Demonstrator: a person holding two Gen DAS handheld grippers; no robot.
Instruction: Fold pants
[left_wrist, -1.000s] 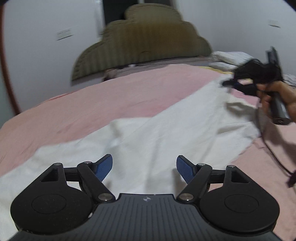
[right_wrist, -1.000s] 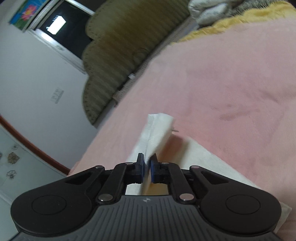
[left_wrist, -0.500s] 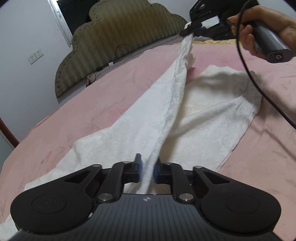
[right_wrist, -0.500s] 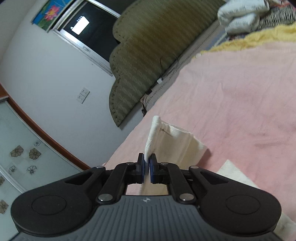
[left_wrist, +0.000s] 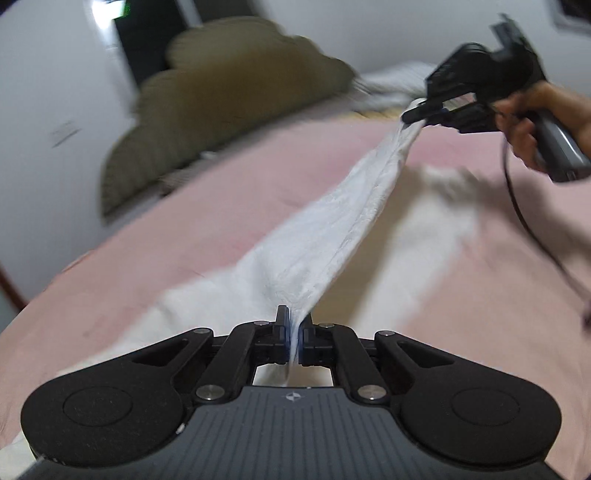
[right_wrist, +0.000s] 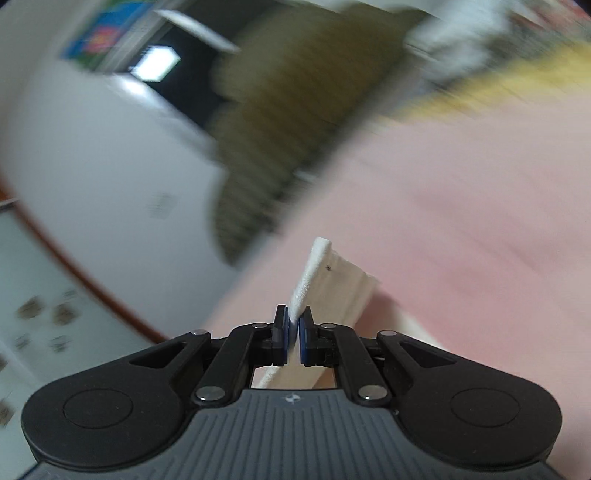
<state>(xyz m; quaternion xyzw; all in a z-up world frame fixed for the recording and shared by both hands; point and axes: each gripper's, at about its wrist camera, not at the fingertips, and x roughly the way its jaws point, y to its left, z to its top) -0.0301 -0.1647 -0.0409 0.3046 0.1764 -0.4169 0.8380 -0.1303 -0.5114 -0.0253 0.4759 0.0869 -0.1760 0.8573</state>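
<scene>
Stretching from the bottom centre of the left wrist view up to its upper right, the white pants (left_wrist: 343, 225) hang as a taut ridge of cloth between the two tools, lifted off the pink bedsheet (left_wrist: 240, 177). At the lower end the left gripper (left_wrist: 294, 332) has its blue-padded fingers pressed together on a pinch of the fabric, only the thin layer of cloth parting them. At the upper right of that same view the right gripper (left_wrist: 417, 116) clamps the far end of the ridge, gripped by the person's right hand (left_wrist: 524, 129), with a black cable (left_wrist: 517, 206) trailing down from the handle along the right edge of the frame. More of the pants lies slack on the sheet on both sides of the raised ridge, blurred at the right of centre. In the right wrist view the right gripper (right_wrist: 293, 330) shows its jaws drawn nearly closed on a folded edge of the pants (right_wrist: 332, 284), which stands up from between the pads just above bottom centre. Behind the bed, an olive scalloped headboard (left_wrist: 221, 107) fills the upper left of the left wrist view against a white wall (left_wrist: 48, 110); both frames are smeared by motion, the right one heavily.
</scene>
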